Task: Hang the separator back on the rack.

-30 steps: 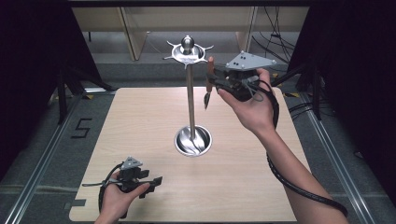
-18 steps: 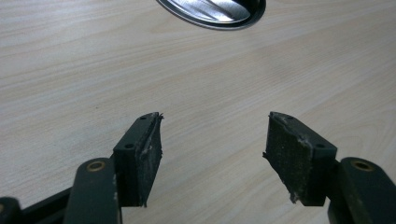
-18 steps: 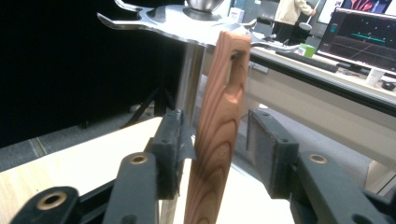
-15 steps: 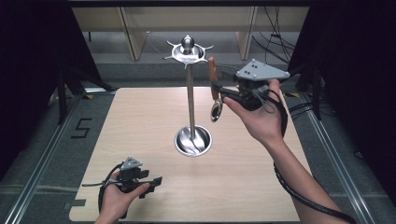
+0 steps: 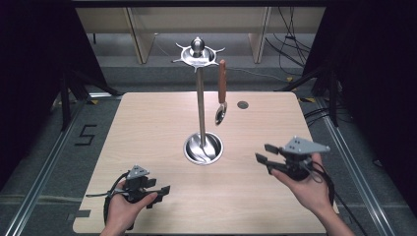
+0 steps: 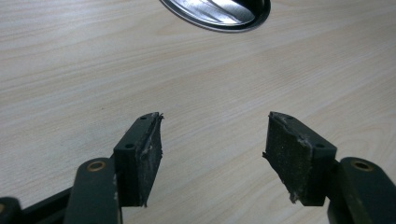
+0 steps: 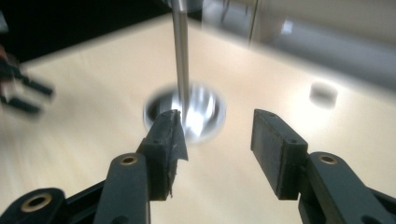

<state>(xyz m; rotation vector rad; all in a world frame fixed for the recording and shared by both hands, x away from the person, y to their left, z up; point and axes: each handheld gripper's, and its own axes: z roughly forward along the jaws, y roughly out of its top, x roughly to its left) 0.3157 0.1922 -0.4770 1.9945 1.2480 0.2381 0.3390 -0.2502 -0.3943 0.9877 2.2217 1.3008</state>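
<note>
Resting near the worktop's near edge, my left gripper (image 5: 158, 190) stood spread and empty. My right gripper (image 5: 266, 153), jaws just opened, held nothing, nearer the right edge. Farther back, the spoon (image 5: 222, 93) hung on the stand (image 5: 199, 88); hanging judged done.

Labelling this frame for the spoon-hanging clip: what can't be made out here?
- High view: how the spoon catches on the stand's top ring is too small to tell.
- Right gripper view: motion blur smears the stand base and the small round thing on the table.
- Left gripper view: the stand base is cut off by the top edge.
</note>
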